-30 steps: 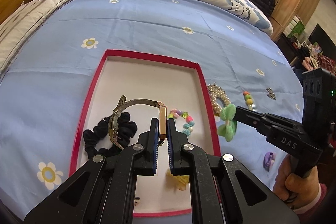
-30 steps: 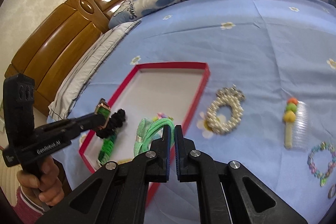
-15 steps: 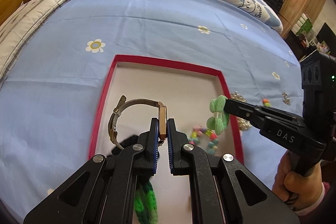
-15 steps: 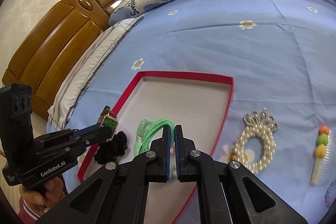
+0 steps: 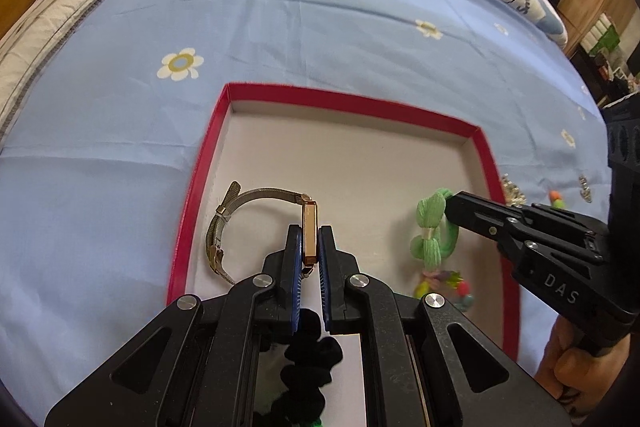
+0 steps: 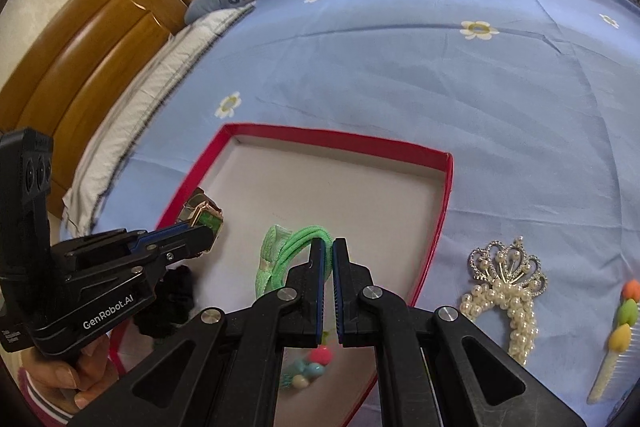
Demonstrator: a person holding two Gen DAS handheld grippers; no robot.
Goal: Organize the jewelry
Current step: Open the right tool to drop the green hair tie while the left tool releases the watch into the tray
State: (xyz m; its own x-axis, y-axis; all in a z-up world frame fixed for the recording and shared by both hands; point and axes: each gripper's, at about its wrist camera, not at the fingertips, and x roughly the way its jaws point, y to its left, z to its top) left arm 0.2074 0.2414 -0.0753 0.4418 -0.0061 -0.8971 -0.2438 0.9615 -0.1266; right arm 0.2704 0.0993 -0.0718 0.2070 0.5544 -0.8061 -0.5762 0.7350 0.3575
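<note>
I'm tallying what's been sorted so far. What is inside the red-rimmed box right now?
Lying in the red-rimmed box: a black scrunchie and a colorful bead bracelet, both partly hidden by the grippers. The watch and green hair tie are over it, held in the grippers.

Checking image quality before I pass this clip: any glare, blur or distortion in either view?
Left wrist view: strong fisheye bending of the bed sheet, blown-out window glare top right, bead bracelet smeared. Right wrist view: bright reflections on the wooden headboard, same barrel distortion, beads under the right gripper blurred; the pearl tiara stays sharp.
</note>
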